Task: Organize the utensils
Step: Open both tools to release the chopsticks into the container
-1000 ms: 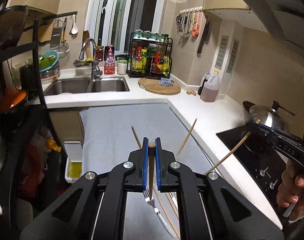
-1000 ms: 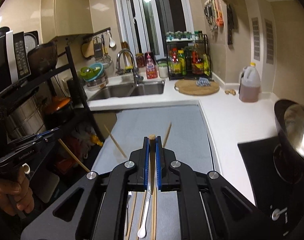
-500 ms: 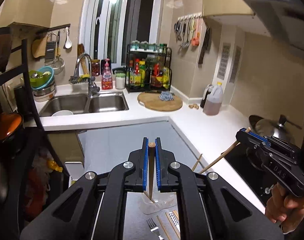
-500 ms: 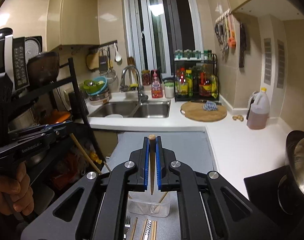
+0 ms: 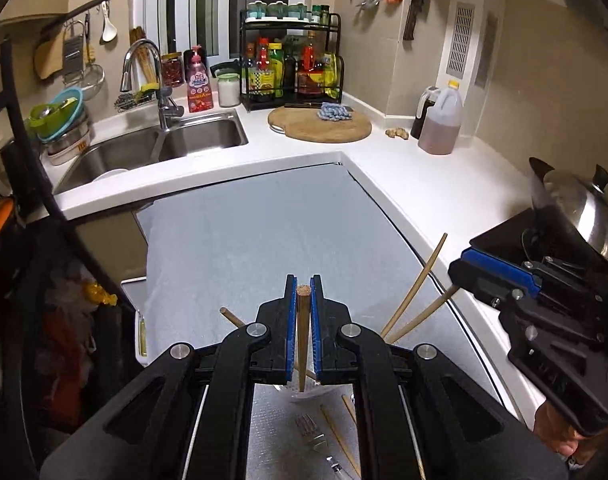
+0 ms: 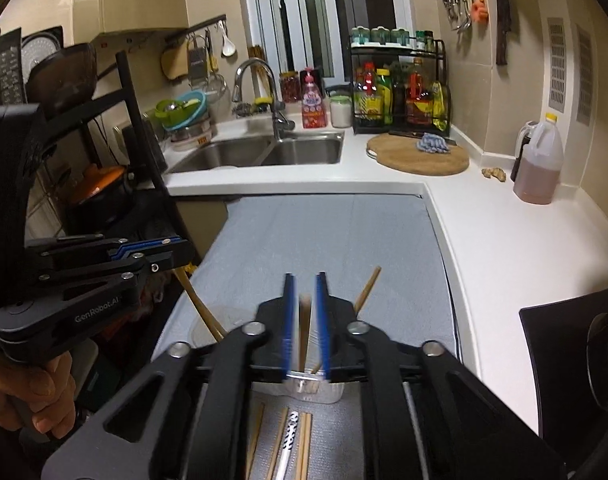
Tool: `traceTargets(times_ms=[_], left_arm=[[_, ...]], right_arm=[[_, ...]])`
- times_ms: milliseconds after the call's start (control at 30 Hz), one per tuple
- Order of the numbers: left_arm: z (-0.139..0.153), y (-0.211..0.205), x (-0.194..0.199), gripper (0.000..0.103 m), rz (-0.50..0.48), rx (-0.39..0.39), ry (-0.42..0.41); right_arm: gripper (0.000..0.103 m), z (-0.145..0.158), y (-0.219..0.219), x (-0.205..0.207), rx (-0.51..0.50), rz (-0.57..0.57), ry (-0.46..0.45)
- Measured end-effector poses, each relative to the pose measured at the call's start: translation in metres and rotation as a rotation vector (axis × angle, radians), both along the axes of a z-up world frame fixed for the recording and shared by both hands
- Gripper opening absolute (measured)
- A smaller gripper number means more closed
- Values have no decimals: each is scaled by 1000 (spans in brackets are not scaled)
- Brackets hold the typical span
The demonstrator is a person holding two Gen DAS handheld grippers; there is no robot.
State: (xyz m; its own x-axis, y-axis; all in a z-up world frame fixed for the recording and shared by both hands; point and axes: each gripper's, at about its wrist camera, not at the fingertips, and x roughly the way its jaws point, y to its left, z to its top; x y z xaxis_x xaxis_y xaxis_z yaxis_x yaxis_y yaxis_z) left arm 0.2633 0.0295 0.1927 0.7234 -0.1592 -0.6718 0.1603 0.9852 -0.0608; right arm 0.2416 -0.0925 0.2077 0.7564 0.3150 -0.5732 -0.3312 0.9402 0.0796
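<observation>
**Step in hand: drop chopsticks into the cup**

1. Right gripper: the blue pads stand parted, with a slit showing on each side of the right chopstick. The pads are blurred, so contact cannot be ruled out. The stick stands nearly upright, its lower end inside the cup. Judgement: this is the release. Hold the gripper level above the cup and spread the pads evenly so that neither pad drags the stick sideways.

2. Left gripper: the pads are pressed onto the left chopstick, pinching it below its upper end. In the right view this stick slants down into the cup at the rim farthest from the stove. Judgement: bring it nearer upright over the cup's middle before letting go; a slanted stick may lever on the rim.

3. Cup: clear and light-looking, it already holds leaning chopsticks whose tops splay away from the cup's middle. Judgement: it may tip. Lower each stick until its tip is close to the bottom, then release. Do not strike the leaning sticks.

4. On the near side of the cup, on the mat, lie a fork and loose chopsticks. Judgement: these remain to be sorted. Lift both grippers straight up from the cup before reaching for them.
</observation>
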Motion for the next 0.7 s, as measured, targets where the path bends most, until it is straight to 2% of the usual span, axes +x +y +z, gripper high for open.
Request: traceTargets(times_ms=[33, 67, 100, 133, 233, 367, 500, 600, 633, 667, 700], left_arm=[[2, 0, -2, 19, 1, 0, -7], [6, 0, -5, 28, 2, -4, -19], [13, 2, -13, 41, 3, -19, -51], [18, 3, -18, 44, 2, -28, -74], [35, 11, -45, 44, 21, -56, -155], [38, 17, -84, 44, 43, -80, -218], [24, 20, -124, 43, 67, -86, -255], [3, 19, -152, 35, 78, -79, -260], [-4, 18, -159, 34, 77, -74, -258], [-16, 17, -170, 33, 76, -71, -249], [-22, 17, -175, 28, 77, -72, -243]], right_arm=[[43, 0, -2, -1, -1, -12, -4], [47, 2, -4, -4, -1, -23, -13], [47, 5, -7, -9, -11, -33, -27], [48, 8, -9, -13, -22, -42, -43], [48, 17, -19, -31, -26, -67, -94], [48, 28, -33, -65, -4, -90, -167], [48, 26, -46, -114, 16, -99, -243], [47, 13, -54, -146, 26, -107, -272], [45, 6, -56, -155, 30, -111, -274], [33, -2, -59, -163, 36, -112, -268], [27, -8, -61, -168, 45, -109, -258]])
